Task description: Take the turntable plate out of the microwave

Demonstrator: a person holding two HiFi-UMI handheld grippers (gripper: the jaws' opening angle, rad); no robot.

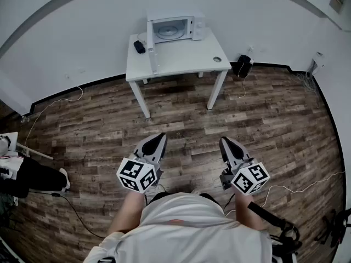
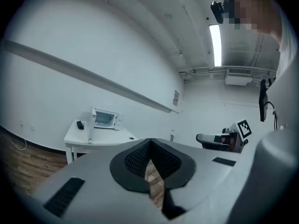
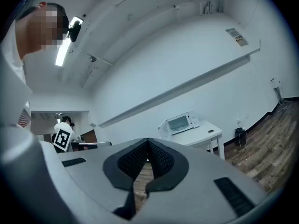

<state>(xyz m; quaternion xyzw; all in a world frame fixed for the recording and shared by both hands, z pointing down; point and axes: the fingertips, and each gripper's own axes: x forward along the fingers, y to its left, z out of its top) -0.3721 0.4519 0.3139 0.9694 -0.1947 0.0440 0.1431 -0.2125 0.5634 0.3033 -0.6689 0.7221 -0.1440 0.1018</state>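
Observation:
A white microwave (image 1: 174, 27) stands at the back of a white table (image 1: 181, 59), its door (image 1: 152, 52) swung open toward the left. The round turntable plate (image 1: 168, 31) lies inside the cavity. The same microwave (image 2: 105, 119) is small and far off in the left gripper view, and the microwave (image 3: 179, 123) appears likewise in the right gripper view. My left gripper (image 1: 158, 139) and right gripper (image 1: 224, 142) are held low near the person's body, well short of the table, over the wooden floor. Both are shut with nothing between the pads.
A small black object (image 1: 139, 46) lies on the table's left rear corner and a round hole (image 1: 217, 59) sits near its right edge. A black box (image 1: 242, 66) with cables stands on the floor right of the table. More cables trail along the walls.

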